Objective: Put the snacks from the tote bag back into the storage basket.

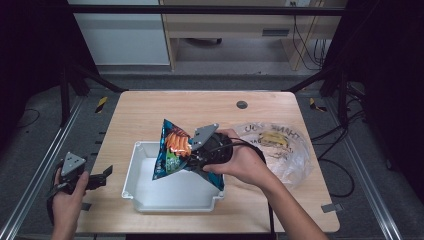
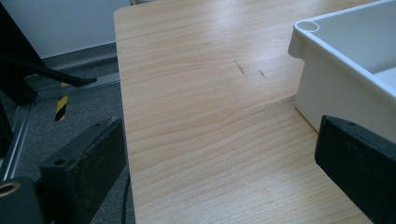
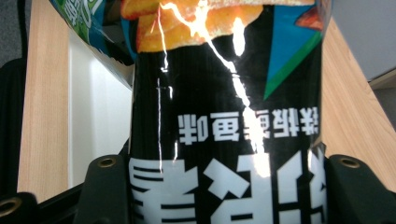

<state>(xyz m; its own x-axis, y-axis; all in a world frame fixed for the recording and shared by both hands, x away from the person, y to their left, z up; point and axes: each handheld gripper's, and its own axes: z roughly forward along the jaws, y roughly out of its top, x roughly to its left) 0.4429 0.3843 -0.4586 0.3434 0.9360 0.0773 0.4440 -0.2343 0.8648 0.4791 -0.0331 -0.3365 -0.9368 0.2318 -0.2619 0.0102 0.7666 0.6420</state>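
A: Where is the snack bag (image 1: 176, 150)?

B: It hangs above the white bin (image 1: 150, 197), over the bin's right half, tilted, with one corner pointing up and far. Its lower right part is between the jaws of the right gripper (image 1: 196, 158).

A: So this gripper is closed?

B: Yes, it clamps the bag. In the right gripper view the glossy black bag (image 3: 224, 116) with white characters sits between both jaws, pressed on each side.

A: Is there room around it?

B: The bin's floor under the bag is bare. The wooden table (image 1: 150, 112) is free on the far side and on the left. To the right, just beside the hand, lies a clear plastic bag (image 1: 282, 147) with something yellow inside.

A: And the left gripper (image 1: 102, 176)?

B: It is at the table's left near edge, apart from the bin. In the left gripper view its jaws stand wide with nothing between them; one is off the table edge (image 2: 122, 140), the other is near the bin's corner (image 2: 306, 32).

A: Materials?

B: The bag is shiny crinkled foil, the bin is smooth plastic with rounded corners, and the table is pale wood with grain.
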